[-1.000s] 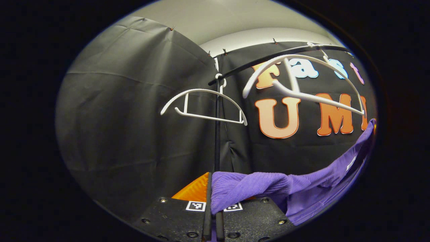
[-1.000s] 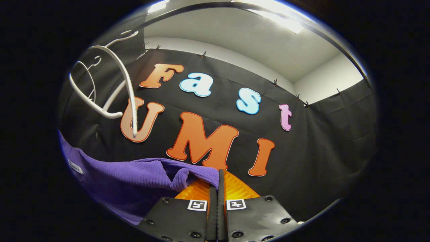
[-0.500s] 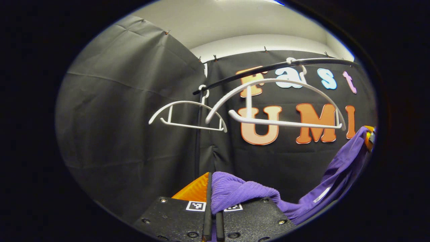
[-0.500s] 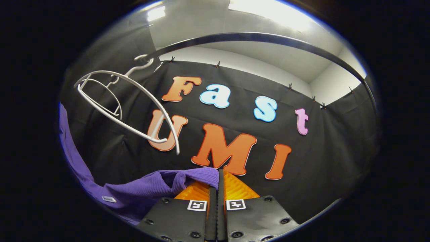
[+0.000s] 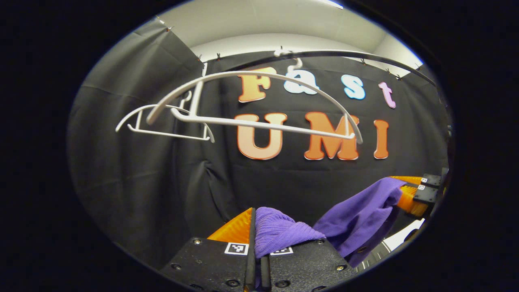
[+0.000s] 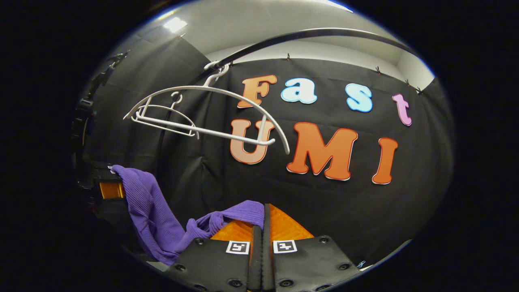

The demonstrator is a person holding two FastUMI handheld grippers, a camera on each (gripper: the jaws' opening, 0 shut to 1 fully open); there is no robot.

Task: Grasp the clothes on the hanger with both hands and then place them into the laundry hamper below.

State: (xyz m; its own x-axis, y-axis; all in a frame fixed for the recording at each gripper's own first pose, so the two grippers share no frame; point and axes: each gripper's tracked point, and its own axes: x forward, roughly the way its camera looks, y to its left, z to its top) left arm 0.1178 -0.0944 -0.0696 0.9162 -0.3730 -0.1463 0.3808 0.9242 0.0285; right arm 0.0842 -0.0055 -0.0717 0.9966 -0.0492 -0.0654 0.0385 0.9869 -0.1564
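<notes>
I am holding the purple shirt (image 5: 357, 219) with both grippers at once. My left gripper (image 5: 256, 227) is squeezing one bunched end of it, and its two fingers are pressing tight together on the cloth. In the left gripper view the shirt is drooping down in the middle and then going up to the right gripper (image 5: 409, 194), far over on the right side. That one is pinching the other end.

In the right gripper view my right gripper (image 6: 262, 225) is clamping a fold of the purple shirt (image 6: 150, 211) between its fingers, which are closed hard with no gap. From there the cloth is sagging and then climbing to the left gripper (image 6: 107, 180) at the left edge, where its end is being gripped.

The shirt is hanging in the air between my two grippers, below the hangers and apart from them. Two white hangers (image 5: 259, 105) are hanging bare on the dark rail (image 5: 365, 56) above. The nearer one is looking big, and the smaller hanger (image 5: 162, 123) is sitting behind it to the left. In the right gripper view the hangers (image 6: 206, 117) are up on the left, hooked on the rail (image 6: 324, 34).
</notes>
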